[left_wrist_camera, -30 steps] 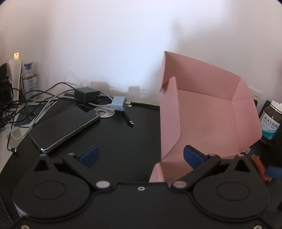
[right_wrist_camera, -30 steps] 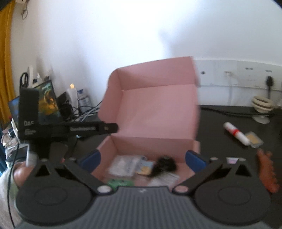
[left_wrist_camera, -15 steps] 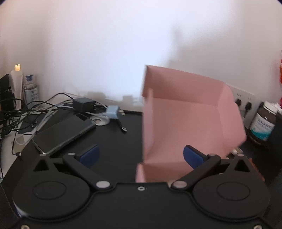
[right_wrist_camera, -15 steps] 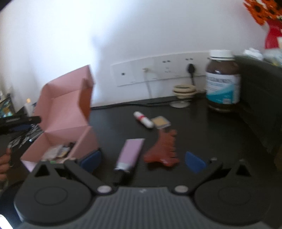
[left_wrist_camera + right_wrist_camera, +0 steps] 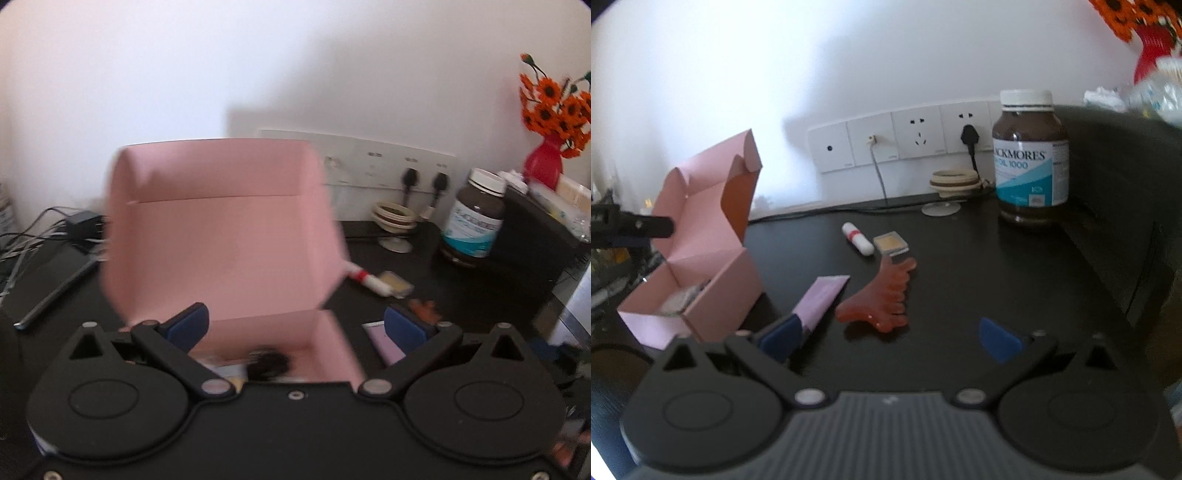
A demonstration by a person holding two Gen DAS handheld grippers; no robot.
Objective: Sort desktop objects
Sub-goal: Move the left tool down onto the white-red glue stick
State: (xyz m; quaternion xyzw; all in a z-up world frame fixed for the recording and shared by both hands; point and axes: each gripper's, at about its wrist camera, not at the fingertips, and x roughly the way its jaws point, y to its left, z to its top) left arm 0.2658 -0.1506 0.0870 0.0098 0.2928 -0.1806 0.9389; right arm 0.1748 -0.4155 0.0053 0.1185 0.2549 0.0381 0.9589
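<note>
- At the far left of the left wrist view, a tangle of grey and black cables [image 5: 26, 236] and a black plug adapter [image 5: 82, 226] are seen on the black desktop [image 5: 424, 295], with a dark flat phone [image 5: 59, 291] lying beside them.
- An open pink cardboard box [image 5: 221, 236] is seen standing on the desktop with its lid raised upright; a dark fuzzy item [image 5: 269, 363] and some blurred flat packets lie inside it.
- The left gripper [image 5: 295, 326] is held wide open, with the box's front right corner lying between its blue pads [image 5: 188, 323]; nothing is gripped.
- In the right wrist view the same pink cardboard box [image 5: 701, 258] is seen at the left, with the left gripper's black body [image 5: 631, 227] just beside it.
- A lilac squeeze tube [image 5: 822, 301] lies on the desktop [image 5: 997, 277] to the right of the box, near the right gripper's left pad.
- An orange-red foot-shaped rubber piece [image 5: 879, 299] lies just right of the tube.
- A white stick with a red band [image 5: 857, 238] and a small square yellow case [image 5: 891, 243] lie side by side further back.
- The right gripper [image 5: 890, 341] is held wide open over the desktop, with nothing between its blue pads [image 5: 999, 341].
- A brown supplement bottle with a white cap [image 5: 1028, 162] stands at the right, near white wall sockets [image 5: 897, 142].
</note>
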